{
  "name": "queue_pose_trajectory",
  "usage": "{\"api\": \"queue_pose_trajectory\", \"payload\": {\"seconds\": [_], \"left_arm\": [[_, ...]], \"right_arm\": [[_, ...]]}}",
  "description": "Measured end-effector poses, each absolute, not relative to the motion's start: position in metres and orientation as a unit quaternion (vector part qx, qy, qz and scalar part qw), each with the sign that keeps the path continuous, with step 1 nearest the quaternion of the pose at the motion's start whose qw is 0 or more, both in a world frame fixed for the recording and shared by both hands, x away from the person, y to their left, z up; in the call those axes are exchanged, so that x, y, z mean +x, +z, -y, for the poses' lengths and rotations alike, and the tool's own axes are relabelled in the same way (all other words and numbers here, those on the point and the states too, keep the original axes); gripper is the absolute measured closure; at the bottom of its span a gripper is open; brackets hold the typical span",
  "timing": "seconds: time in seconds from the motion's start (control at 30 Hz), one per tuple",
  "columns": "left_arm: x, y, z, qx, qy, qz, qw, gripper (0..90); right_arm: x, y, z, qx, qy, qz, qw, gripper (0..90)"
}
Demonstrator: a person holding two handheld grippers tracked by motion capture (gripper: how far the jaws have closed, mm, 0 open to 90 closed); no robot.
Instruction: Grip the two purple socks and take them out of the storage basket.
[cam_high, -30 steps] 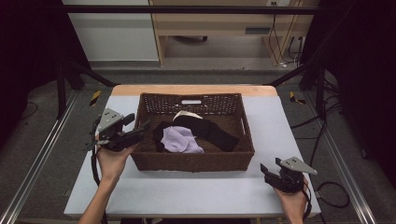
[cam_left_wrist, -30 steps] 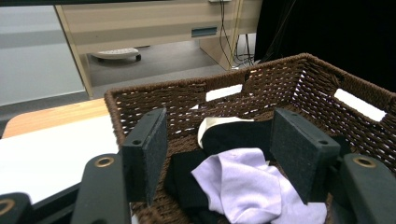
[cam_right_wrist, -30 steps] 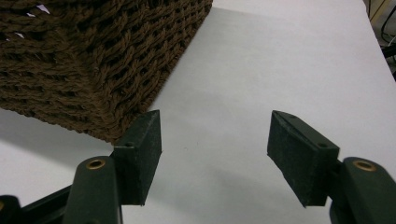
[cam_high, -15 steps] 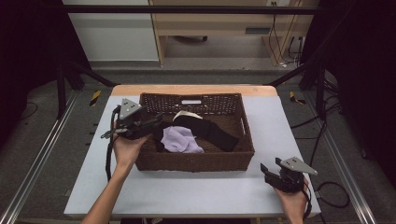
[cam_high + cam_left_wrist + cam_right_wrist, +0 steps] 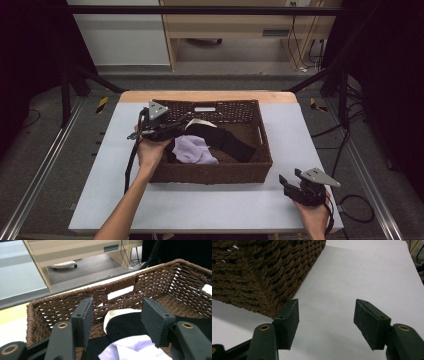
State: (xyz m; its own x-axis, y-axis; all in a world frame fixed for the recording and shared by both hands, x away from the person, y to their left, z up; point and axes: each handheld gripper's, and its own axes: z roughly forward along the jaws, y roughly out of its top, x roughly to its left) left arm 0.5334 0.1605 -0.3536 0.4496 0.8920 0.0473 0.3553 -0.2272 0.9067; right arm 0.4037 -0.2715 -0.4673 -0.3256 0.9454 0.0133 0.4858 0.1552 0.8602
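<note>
Since the earlier frames the left gripper [image 5: 172,129] has travelled from the table at the basket's left side to a spot over the basket's left end, left of centre in the high view, and its jaws have just been closing a little. They stand apart, with nothing pressed between them; in the left gripper view the black garment [image 5: 126,326] with its cream edge and the lilac cloth [image 5: 132,348] lie below and between the pads [image 5: 156,322], not touched as far as can be seen.

Both pieces lie inside the brown wicker basket [image 5: 260,145], at the middle of the high view: the lilac cloth [image 5: 192,150] toward the near left, the black garment [image 5: 227,140] stretching from the middle toward the right.

At the lower right of the high view the right gripper [image 5: 287,184] rests over the white table [image 5: 225,205], just beside the basket's near right corner, jaws apart and holding nothing.
</note>
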Motion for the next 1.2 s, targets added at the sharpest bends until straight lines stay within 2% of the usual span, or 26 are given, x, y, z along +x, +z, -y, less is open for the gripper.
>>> {"api": "queue_pose_trajectory", "payload": {"seconds": [0.4, 0.67, 0.8, 1.2], "left_arm": [[0.544, -0.379, -0.142, 0.752, 0.322, -0.41, 0.402, 48.8], [0.551, -0.39, -0.141, 0.772, 0.29, -0.429, 0.368, 53.5], [0.556, -0.397, -0.139, 0.797, 0.253, -0.439, 0.328, 51.5], [0.559, -0.403, -0.135, 0.815, 0.236, -0.44, 0.295, 49.4]], "right_arm": [[0.404, -0.468, 0.273, 0.509, 0.405, -0.704, 0.286, 36.7], [0.405, -0.469, 0.273, 0.506, 0.402, -0.706, 0.289, 36.7], [0.405, -0.469, 0.272, 0.505, 0.4, -0.708, 0.29, 36.7], [0.403, -0.472, 0.274, 0.51, 0.398, -0.706, 0.288, 36.3]]}}
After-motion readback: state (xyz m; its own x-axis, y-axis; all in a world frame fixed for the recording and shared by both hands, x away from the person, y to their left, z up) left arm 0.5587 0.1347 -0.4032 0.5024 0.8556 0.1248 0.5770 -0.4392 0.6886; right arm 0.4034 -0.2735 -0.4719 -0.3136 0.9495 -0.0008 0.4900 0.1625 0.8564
